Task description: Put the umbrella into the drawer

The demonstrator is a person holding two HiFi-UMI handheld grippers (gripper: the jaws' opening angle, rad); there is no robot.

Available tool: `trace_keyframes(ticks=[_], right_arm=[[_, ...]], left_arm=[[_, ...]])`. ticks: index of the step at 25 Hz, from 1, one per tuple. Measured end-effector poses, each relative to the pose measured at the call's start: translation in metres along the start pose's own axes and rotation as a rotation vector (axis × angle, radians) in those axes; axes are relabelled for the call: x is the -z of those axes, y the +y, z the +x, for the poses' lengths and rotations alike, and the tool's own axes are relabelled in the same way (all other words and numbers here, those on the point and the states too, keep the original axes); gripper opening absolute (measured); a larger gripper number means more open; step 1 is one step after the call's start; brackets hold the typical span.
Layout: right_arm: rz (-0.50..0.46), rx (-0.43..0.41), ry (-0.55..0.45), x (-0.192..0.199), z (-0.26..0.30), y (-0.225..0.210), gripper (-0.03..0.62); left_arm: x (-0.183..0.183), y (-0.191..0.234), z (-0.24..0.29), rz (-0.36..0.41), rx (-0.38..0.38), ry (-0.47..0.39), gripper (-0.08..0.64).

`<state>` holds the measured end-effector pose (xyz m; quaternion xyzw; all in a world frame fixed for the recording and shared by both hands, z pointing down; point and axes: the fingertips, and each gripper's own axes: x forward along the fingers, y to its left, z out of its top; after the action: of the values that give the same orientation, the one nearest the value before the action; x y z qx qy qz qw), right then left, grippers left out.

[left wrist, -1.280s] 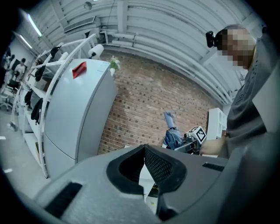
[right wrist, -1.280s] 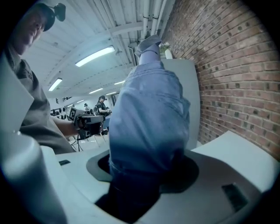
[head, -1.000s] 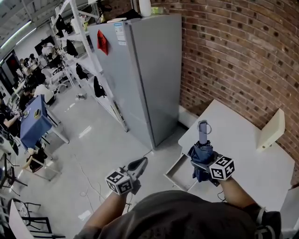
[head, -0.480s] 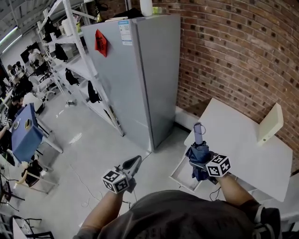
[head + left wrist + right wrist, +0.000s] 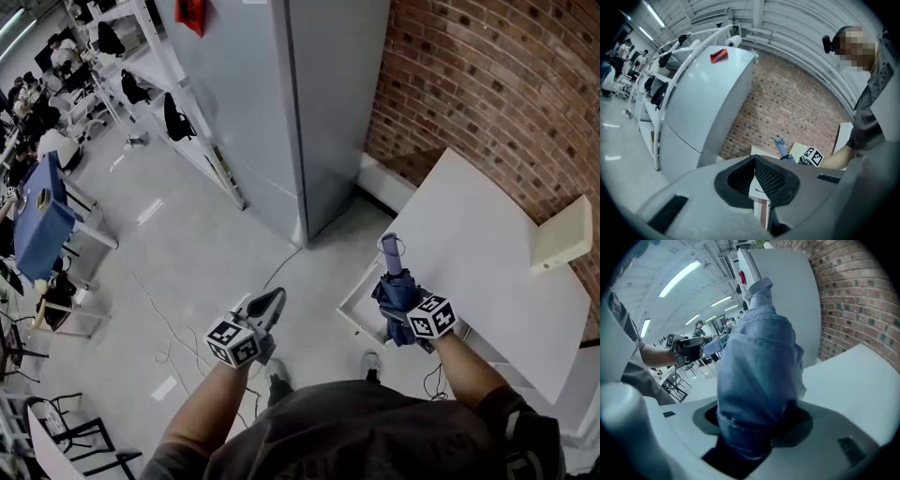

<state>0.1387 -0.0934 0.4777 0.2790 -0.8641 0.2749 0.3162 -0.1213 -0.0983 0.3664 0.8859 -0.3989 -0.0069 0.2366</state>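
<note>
Brick wall (image 5: 487, 84) and grey refrigerator (image 5: 309, 94) bound a white tabletop (image 5: 487, 253), whose drawer (image 5: 349, 298) stands pulled open at its near-left edge. The right gripper (image 5: 401, 311) is clamped around the folded blue umbrella (image 5: 394, 286), held over the drawer with its handle pointing to the far side. The left gripper (image 5: 267, 305) hangs over the floor to the left, jaws together and empty. Likely hazards: the grasp sits on soft canopy fabric, so the umbrella could slip. Lowered at a slant, its length could catch the drawer rim or tabletop edge. A cream box (image 5: 562, 239) lies far right, well apart. Shelving (image 5: 178, 103) stands far left.
</note>
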Motion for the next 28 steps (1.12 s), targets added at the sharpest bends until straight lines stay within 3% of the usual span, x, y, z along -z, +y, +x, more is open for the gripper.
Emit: trace_keyframes(ticks=[6, 12, 22, 28], right_arm=[[0.097, -0.009, 0.129, 0.088, 0.081, -0.037, 0.247], [0.213, 0.037, 0.251, 0.192, 0.15, -0.082, 0.247], [0.404, 0.141, 0.313, 0.318, 0.242, -0.175, 0.247], [0.482, 0.196, 0.347, 0.361, 0.285, -0.224, 0.247]], left_arm=[[0.087, 0.033, 0.027, -0.062, -0.019, 0.058, -0.002], [0.17, 0.073, 0.056, -0.08, -0.01, 0.133, -0.002], [0.294, 0.132, 0.104, -0.084, 0.021, 0.191, -0.002], [0.35, 0.156, 0.119, -0.104, 0.02, 0.206, -0.001]])
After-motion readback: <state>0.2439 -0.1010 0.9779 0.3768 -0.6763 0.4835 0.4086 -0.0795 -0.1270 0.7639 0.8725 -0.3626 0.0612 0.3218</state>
